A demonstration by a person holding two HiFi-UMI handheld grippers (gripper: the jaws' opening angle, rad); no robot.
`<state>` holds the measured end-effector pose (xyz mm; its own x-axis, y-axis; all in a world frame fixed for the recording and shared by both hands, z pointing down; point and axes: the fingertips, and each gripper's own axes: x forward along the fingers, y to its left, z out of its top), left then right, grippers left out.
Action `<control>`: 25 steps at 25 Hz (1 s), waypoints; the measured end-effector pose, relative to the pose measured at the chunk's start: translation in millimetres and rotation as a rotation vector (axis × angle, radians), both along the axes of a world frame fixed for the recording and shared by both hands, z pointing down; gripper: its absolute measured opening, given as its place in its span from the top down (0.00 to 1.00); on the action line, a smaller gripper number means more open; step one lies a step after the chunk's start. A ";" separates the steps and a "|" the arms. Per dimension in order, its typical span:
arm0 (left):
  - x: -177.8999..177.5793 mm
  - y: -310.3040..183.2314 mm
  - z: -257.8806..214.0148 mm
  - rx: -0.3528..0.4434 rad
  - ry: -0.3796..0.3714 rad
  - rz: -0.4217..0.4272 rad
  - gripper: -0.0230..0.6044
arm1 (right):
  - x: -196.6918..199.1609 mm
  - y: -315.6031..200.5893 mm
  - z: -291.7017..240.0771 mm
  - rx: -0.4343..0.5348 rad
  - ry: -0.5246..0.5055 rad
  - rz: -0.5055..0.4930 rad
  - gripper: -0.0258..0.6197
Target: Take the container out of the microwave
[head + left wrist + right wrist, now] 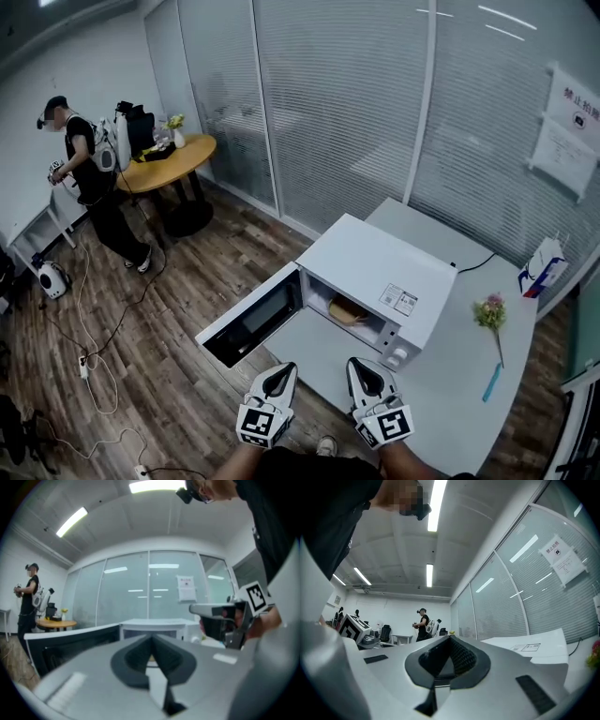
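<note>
A white microwave (375,272) stands on the pale table (450,375) with its door (251,323) swung open to the left. Inside the cavity lies a tan container (347,311). My left gripper (279,375) and right gripper (367,373) hover side by side just in front of the oven, both shut and empty. In the left gripper view the shut jaws (151,638) point at the microwave (152,627), with the right gripper (225,620) alongside. The right gripper view shows its shut jaws (450,638) and the microwave's top (529,646) to the right.
A flower sprig (490,314), a blue stick (491,382) and a carton (542,267) lie on the table's right side. A person (89,178) stands far left by a round wooden table (173,159). Cables trail on the wooden floor (103,356). Behind runs a glass wall (356,112).
</note>
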<state>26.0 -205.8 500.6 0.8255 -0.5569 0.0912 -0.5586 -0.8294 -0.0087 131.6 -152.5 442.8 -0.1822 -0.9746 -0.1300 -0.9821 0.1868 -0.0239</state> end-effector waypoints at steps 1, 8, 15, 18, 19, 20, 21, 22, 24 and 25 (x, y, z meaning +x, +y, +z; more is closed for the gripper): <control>6.3 -3.5 3.2 -0.006 -0.006 0.009 0.96 | 3.5 -2.9 1.6 -0.004 0.000 0.004 0.97; 50.5 -30.1 29.3 -0.034 -0.058 0.115 0.96 | 24.8 -23.8 16.1 -0.043 0.016 0.070 0.97; 91.5 -68.4 57.8 -0.068 -0.082 0.234 0.95 | 42.3 -50.7 38.1 -0.114 0.022 0.173 0.97; 108.9 -77.2 72.2 -0.082 -0.099 0.284 0.92 | 49.4 -55.9 48.4 -0.142 0.009 0.219 0.97; 113.4 -80.8 76.7 -0.086 -0.107 0.295 0.88 | 50.6 -58.4 51.6 -0.149 0.007 0.229 0.97; 117.2 -84.6 81.1 -0.090 -0.117 0.302 0.83 | 51.4 -60.9 54.4 -0.157 0.006 0.237 0.97; 120.4 -88.5 85.7 -0.095 -0.128 0.306 0.72 | 52.4 -63.0 56.9 -0.166 0.006 0.246 0.97; 123.5 -92.3 90.6 -0.103 -0.139 0.307 0.64 | 53.7 -64.8 59.5 -0.174 0.006 0.255 0.97; 129.3 -99.7 100.8 -0.119 -0.153 0.303 0.54 | 57.2 -67.7 66.1 -0.193 0.005 0.273 0.97; 132.3 -102.8 106.2 -0.126 -0.155 0.300 0.51 | 58.9 -68.7 70.4 -0.202 0.003 0.281 0.96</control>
<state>158.3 -308.6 606.9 0.9214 -0.2683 0.2810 -0.2901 -0.9562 0.0383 190.5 -221.2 513.2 0.0964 -0.9928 0.0709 -0.9947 -0.0987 -0.0295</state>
